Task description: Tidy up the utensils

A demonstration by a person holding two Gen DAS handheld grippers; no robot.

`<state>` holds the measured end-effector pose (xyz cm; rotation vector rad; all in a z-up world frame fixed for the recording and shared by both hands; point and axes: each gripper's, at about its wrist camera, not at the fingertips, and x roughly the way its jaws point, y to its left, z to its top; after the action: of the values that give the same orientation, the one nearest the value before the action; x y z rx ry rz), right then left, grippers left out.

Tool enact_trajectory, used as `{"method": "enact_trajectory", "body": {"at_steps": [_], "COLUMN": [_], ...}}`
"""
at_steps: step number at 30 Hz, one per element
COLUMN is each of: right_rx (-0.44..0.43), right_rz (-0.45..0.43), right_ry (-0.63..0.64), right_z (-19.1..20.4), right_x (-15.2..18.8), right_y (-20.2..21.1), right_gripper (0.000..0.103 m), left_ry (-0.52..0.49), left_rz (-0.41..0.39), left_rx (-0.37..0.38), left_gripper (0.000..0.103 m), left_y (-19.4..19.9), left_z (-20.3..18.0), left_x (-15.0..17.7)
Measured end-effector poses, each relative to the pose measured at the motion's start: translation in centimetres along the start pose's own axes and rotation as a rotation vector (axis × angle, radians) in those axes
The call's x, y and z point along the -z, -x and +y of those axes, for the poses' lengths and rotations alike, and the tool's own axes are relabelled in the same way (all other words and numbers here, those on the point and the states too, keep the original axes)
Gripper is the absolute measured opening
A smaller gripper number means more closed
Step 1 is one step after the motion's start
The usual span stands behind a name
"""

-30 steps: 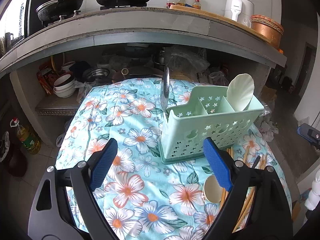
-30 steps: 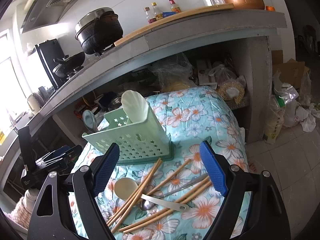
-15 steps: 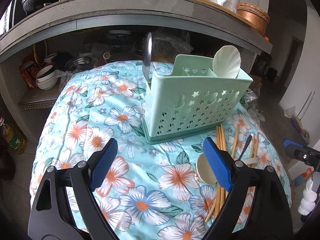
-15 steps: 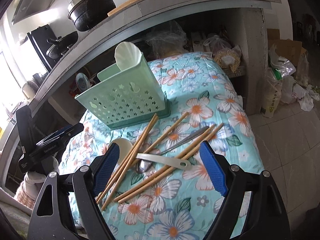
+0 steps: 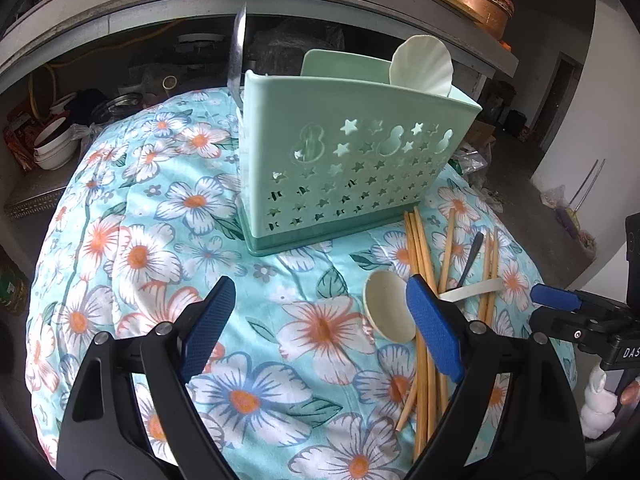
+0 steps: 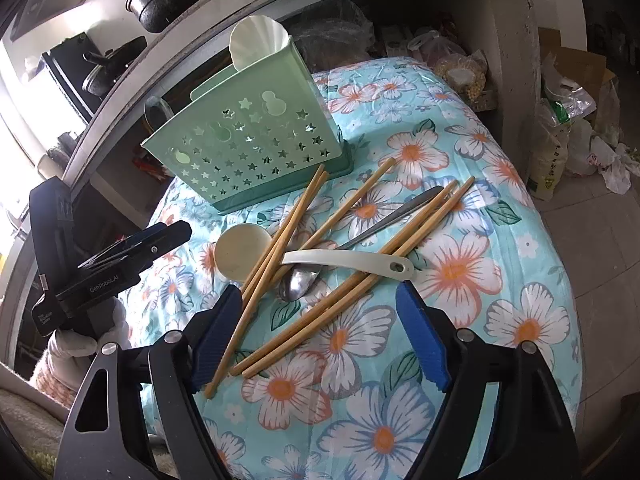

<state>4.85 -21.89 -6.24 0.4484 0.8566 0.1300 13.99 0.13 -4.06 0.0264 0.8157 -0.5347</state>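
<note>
In the left wrist view, the left gripper (image 5: 320,320) is released and empty above the floral cloth (image 5: 160,240); the green caddy (image 5: 352,168) stands far, the chopsticks (image 5: 420,248) lie at right. In the right wrist view, the right gripper (image 6: 320,332) has nothing between its jaws, which are closing, above the chopsticks (image 6: 360,284), the white spoon (image 6: 344,260) and the metal spoon (image 6: 304,282); the caddy (image 6: 256,148) stands far left.
</note>
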Motion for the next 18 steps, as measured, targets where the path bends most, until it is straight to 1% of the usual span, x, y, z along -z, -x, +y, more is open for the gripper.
{"method": "enact_trajectory", "body": {"at_steps": [2,4,5,8,13,17,18], "right_rx": [-0.001,-0.001,-0.001,-0.003,-0.009,-0.017,-0.018], "right_rz": [0.007,0.013,0.014,0.017,0.023,0.021,0.02], "right_ry": [-0.006,-0.006,-0.004,0.001,-0.001,-0.008,-0.009], "right_z": [0.0,0.1,0.1,0.3,0.4,0.3,0.2], "right_x": [0.0,-0.1,-0.1,-0.1,-0.1,0.0,0.0], "right_y": [-0.3,-0.4,-0.5,-0.6,-0.8,-0.7,-0.7], "right_gripper": [0.076,0.076,0.076,0.076,0.076,0.076,0.076], "left_ry": [-0.002,0.0,0.002,0.017,0.065,0.121,0.135], "left_rz": [0.012,0.027,0.036,0.06,0.094,0.133,0.142], "left_rx": [0.027,0.053,0.065,0.093,0.148,0.196,0.201], "left_gripper": [0.078,0.07,0.069,0.059,0.043,0.034,0.03], "left_y": [-0.3,-0.6,-0.9,-1.5,-2.5,-3.6,-3.9], "left_z": [-0.2,-0.4,-0.5,-0.6,-0.5,-0.1,0.0], "left_x": [0.1,0.3,0.4,0.5,0.4,0.6,0.6]}}
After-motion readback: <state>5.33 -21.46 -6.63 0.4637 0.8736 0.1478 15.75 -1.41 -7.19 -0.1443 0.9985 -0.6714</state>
